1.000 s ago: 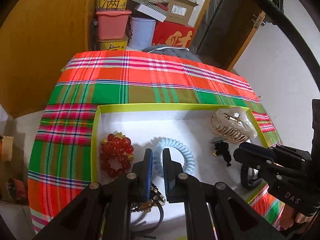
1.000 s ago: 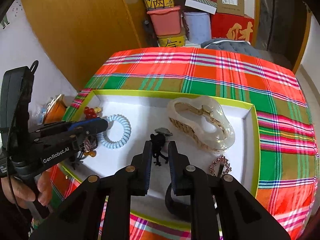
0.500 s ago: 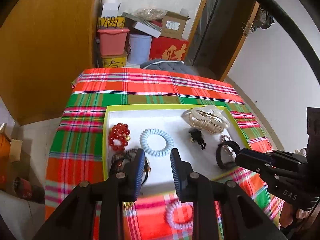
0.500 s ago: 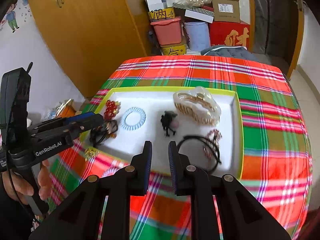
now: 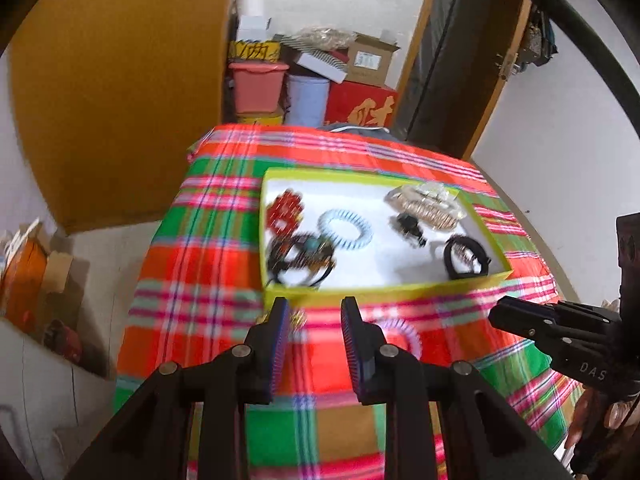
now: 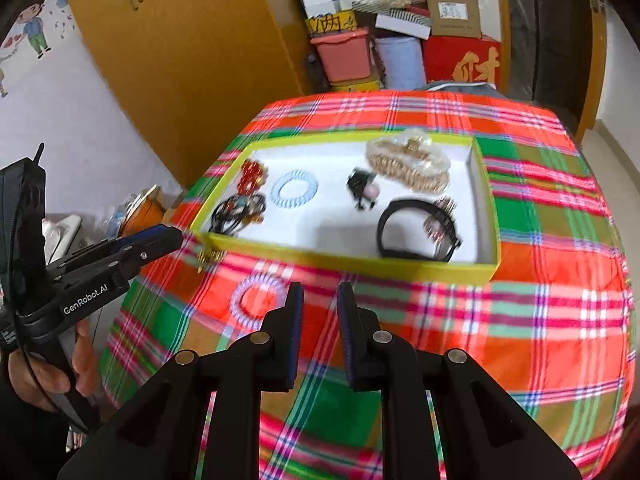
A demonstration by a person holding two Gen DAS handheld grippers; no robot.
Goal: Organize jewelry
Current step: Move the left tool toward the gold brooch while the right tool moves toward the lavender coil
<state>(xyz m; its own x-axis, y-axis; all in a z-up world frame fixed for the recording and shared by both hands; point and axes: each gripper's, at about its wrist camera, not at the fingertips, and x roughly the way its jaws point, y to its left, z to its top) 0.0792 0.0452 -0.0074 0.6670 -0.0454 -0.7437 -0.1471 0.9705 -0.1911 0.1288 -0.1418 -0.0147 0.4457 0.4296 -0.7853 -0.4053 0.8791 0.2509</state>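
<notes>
A yellow-green box [image 5: 384, 291] [image 6: 344, 265] with a white floor sits on the plaid cloth. In it lie a red bead bracelet [image 5: 285, 212], a pale blue spiral hair tie [image 5: 345, 229] [image 6: 294, 189], a clear-and-gold claw clip [image 5: 426, 204] [image 6: 408, 164], a small black clip [image 6: 362, 188], a black band [image 5: 466, 258] [image 6: 416, 232] and a dark tangle of bracelets [image 5: 300, 256]. Outside, by the front wall, lie a lilac spiral hair tie [image 6: 256, 300] [image 5: 400, 334] and a small gold piece [image 6: 210, 256]. My left gripper [image 5: 314, 320] hangs open above them. My right gripper [image 6: 320, 304] stands slightly open and holds nothing.
The table's plaid cloth [image 6: 520, 320] drops off at every edge. Behind it stand a pink bin [image 5: 258, 86], a blue bucket [image 5: 308, 98], a red box and cartons. A wooden cabinet [image 5: 120, 100] is at the left, with clutter on the floor below.
Both grippers have drawn back and up from inside the box to the near side of the table. The left jaws have widened. The lilac tie and gold piece have come into view.
</notes>
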